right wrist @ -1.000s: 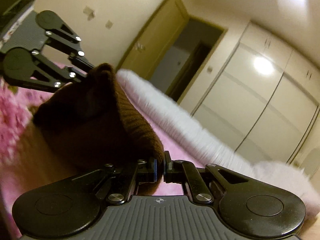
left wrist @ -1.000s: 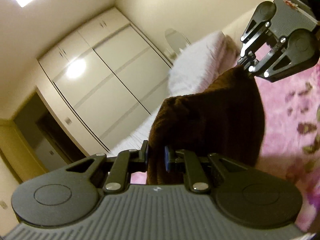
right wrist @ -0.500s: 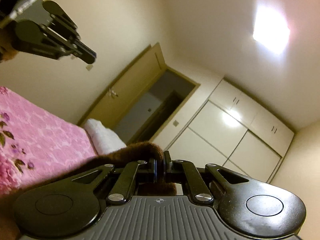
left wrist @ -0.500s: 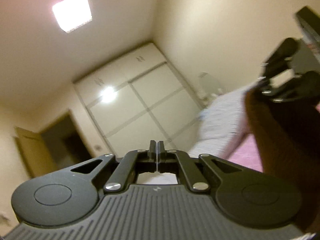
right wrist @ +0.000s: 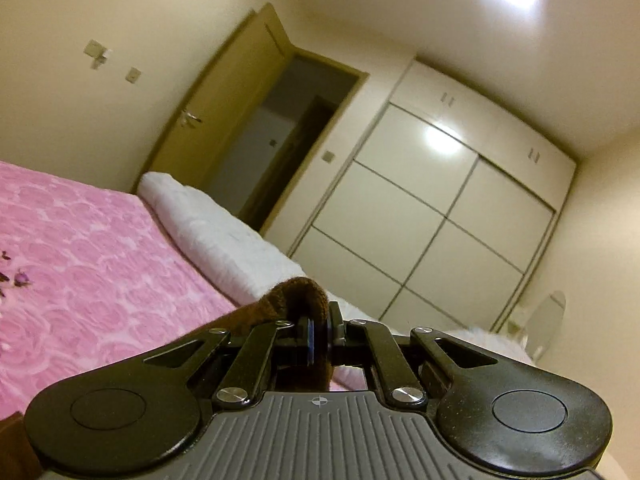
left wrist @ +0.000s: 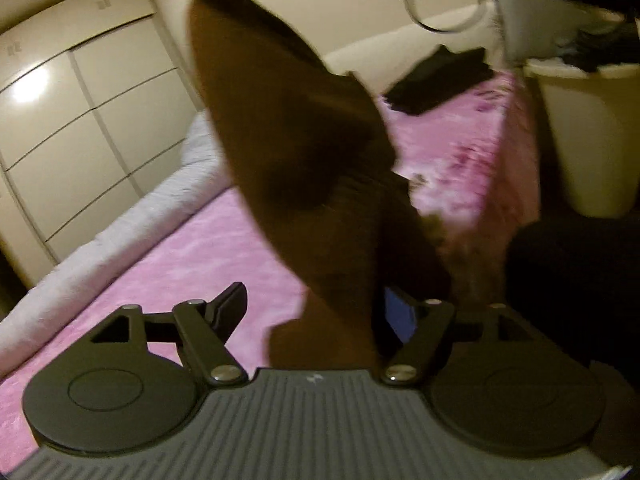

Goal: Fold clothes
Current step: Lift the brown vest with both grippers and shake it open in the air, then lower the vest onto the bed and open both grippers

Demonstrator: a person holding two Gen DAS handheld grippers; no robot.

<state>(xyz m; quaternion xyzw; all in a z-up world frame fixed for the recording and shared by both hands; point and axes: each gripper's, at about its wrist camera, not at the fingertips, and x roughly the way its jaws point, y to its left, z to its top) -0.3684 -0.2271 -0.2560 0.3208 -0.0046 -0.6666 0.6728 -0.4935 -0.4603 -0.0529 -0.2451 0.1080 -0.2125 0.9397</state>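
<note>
A brown knit garment (left wrist: 296,152) hangs in the air in the left wrist view, above the pink bedspread (left wrist: 192,256). Its lower end drops between the wide-open jaws of my left gripper (left wrist: 316,312), and I cannot tell whether it touches them. In the right wrist view my right gripper (right wrist: 318,334) is shut on a folded edge of the same brown garment (right wrist: 292,296), held above the bed (right wrist: 88,248). The right gripper itself is hidden in the left wrist view, at the garment's blurred top.
A dark folded pile (left wrist: 440,78) lies on the far part of the bed. A cream bin (left wrist: 588,136) stands beside the bed on the right. A white fluffy blanket (right wrist: 224,236) lines the bed's edge. White wardrobe doors (right wrist: 440,216) and an open door (right wrist: 224,116) lie beyond.
My left gripper, shut half a second ago, has opened wide and swung down toward the bed under the hanging garment. My right gripper keeps its hold and has tilted down slightly.
</note>
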